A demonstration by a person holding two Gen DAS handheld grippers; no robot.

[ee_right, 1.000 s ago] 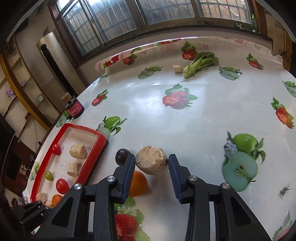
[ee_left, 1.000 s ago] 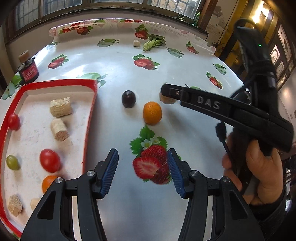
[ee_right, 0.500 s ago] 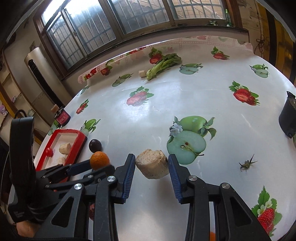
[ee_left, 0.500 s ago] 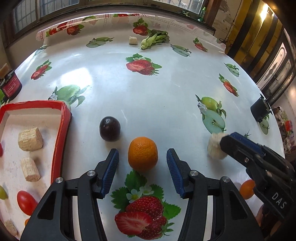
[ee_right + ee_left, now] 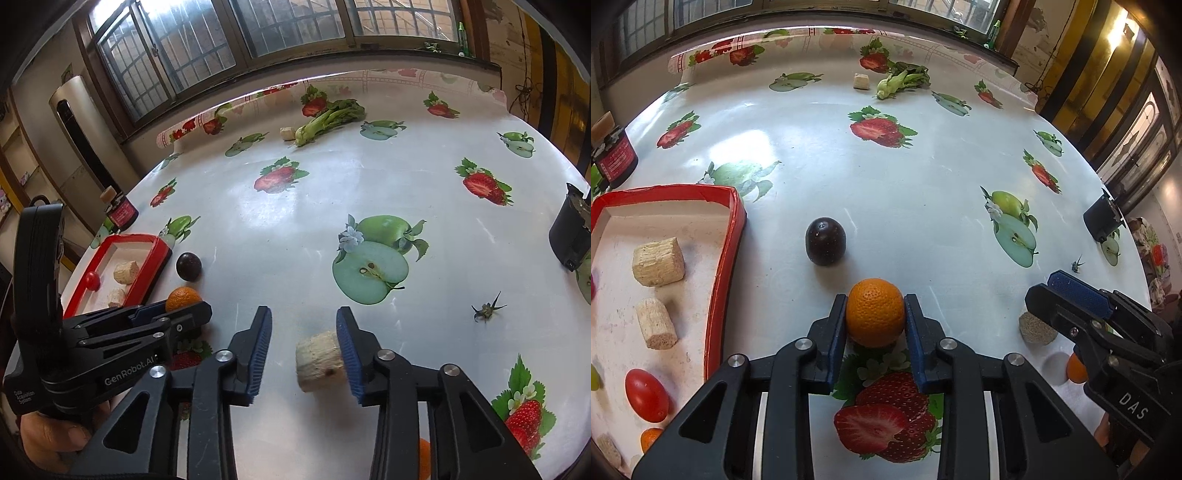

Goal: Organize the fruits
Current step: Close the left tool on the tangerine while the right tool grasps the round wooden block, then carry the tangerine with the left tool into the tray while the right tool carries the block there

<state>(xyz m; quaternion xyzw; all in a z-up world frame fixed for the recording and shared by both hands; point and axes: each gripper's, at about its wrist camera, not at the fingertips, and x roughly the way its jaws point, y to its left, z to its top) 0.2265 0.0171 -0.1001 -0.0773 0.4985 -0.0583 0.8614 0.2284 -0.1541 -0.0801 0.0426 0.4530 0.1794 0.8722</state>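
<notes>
The left tongs (image 5: 874, 314) are pinching the orange (image 5: 874, 312), both blue pads (image 5: 837, 332) touching its sides after the jaws have just been closing on it; the fruit is sitting on the table (image 5: 905, 192) at the edge of a printed strawberry. The right tongs (image 5: 303, 345) are standing spread, having just been opening, with the beige chunk (image 5: 317, 360) between the pads, touching the right pad and clear of the left one, so it is released onto the table. Both tools are pointing steeply down at the table, a hand (image 5: 51, 435) gripping the left handle. The step in hand is judged to be the pickup of the orange. The next move is likely calling for a lift and a carry left to the red tray (image 5: 724, 266), which is already holding cherry tomatoes (image 5: 646, 395) and beige chunks. Farther out, the dark plum (image 5: 825, 240) is waiting just beside the tray, near the orange.
</notes>
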